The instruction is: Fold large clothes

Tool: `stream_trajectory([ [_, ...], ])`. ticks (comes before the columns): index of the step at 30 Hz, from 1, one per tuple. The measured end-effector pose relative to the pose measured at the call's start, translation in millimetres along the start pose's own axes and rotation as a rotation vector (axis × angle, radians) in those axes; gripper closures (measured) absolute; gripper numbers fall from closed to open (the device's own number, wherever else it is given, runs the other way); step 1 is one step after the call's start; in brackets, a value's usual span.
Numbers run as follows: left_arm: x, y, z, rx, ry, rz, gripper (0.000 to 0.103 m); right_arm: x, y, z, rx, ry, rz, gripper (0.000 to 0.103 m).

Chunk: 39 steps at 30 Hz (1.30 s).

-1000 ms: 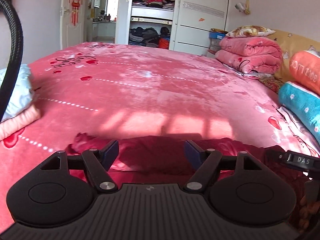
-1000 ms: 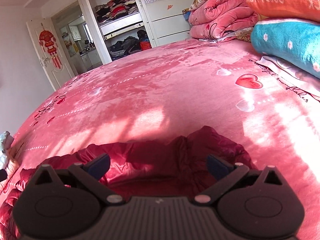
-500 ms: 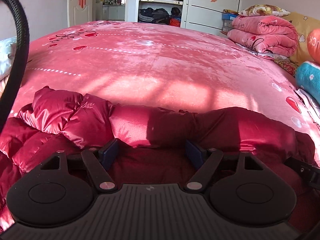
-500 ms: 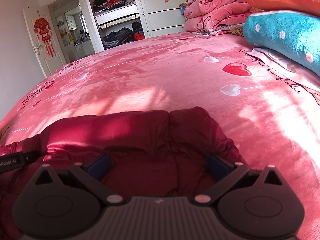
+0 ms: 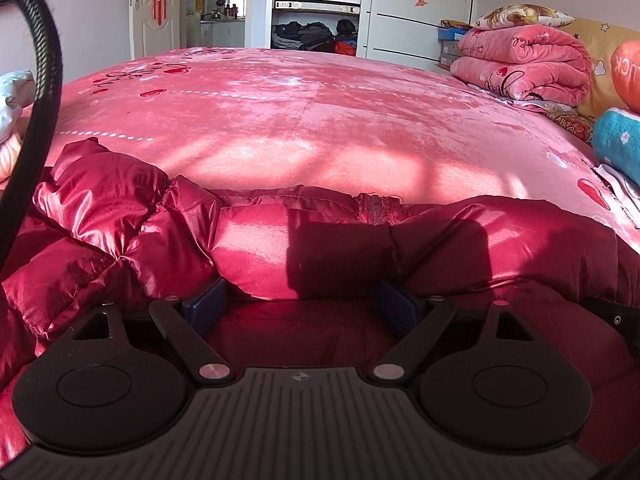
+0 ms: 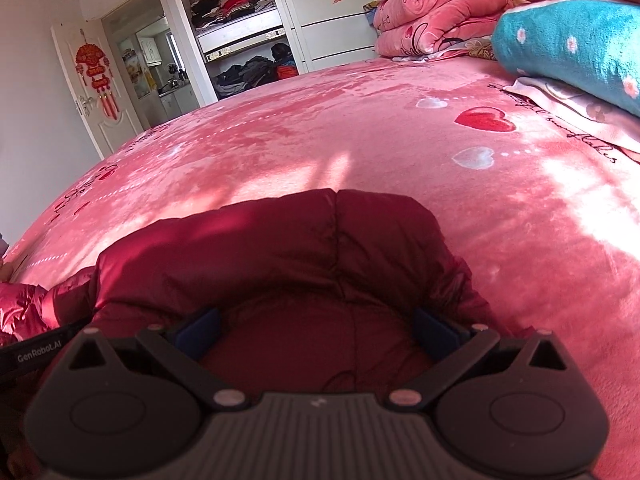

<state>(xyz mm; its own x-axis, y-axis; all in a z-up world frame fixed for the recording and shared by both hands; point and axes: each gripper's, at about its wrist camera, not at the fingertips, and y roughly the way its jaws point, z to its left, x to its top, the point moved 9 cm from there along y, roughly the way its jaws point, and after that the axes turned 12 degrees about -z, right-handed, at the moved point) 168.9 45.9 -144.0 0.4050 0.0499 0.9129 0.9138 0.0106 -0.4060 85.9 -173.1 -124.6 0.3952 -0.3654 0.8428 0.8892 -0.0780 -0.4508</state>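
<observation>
Across the bed [image 5: 320,120] a pink plush blanket printed with red hearts and dotted lines forms your working area; sunlight falls on it in bright patches. At its near edge lies the dark red padded jacket [image 5: 280,240], spread widthwise directly in front of both of your tools. Its left part is bunched into glossy puffed folds, and its right part lies flatter and in shadow.

Your left gripper [image 5: 306,306] sits low over the jacket with its fingers [image 5: 204,304] spread wide; red fabric fills the gap between them, but nothing is pinched. Your right gripper [image 6: 316,334] is positioned over the jacket's right end [image 6: 300,260], also with its fingers [image 6: 434,334] spread apart and the fabric lying loose between them. Part of the right tool shows at the right edge of the left wrist view, near the jacket.

Note the following items around the bed:
- Folded pink quilts [image 5: 524,64] are stacked at the far right, with a patterned pillow on top.
- A teal blanket with small flowers [image 6: 568,44] rests at the right side of the bed, with an orange item above it.
- Behind the bed stands a white wardrobe [image 5: 420,12], with an open shelf section holding stacked clothes.
- A white door with a red hanging ornament [image 6: 94,72] is at the far left, beside a doorway to another room.
- A black cable [image 5: 40,80] curves through the left wrist view at the left.
</observation>
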Motion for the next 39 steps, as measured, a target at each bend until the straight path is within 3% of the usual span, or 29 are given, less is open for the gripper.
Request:
stream_trajectory([
  [14, 11, -3, -4, 0.019, 0.042, 0.043, 0.0, 1, 3, -1, 0.004, 0.009, 0.055, 0.0],
  [21, 46, -38, 16, -0.032, 0.033, 0.038, 0.0, 33, -29, -25, 0.15, 0.26, 0.058, 0.001],
  [26, 66, -79, 49, -0.061, 0.036, 0.058, 0.0, 52, -56, -60, 0.2, 0.318, 0.028, 0.001],
  [31, 69, -106, 99, -0.04, -0.009, 0.112, 0.0, 30, -61, -86, 0.214, 0.396, 0.121, 0.001],
  [35, 67, -119, 148, 0.018, -0.052, 0.122, 0.0, 13, -65, -87, 0.234, 0.372, 0.193, 0.001],
  [39, 57, -119, 188, 0.038, -0.168, 0.156, 0.0, 4, -67, -82, 0.287, 0.373, 0.23, 0.001],
])
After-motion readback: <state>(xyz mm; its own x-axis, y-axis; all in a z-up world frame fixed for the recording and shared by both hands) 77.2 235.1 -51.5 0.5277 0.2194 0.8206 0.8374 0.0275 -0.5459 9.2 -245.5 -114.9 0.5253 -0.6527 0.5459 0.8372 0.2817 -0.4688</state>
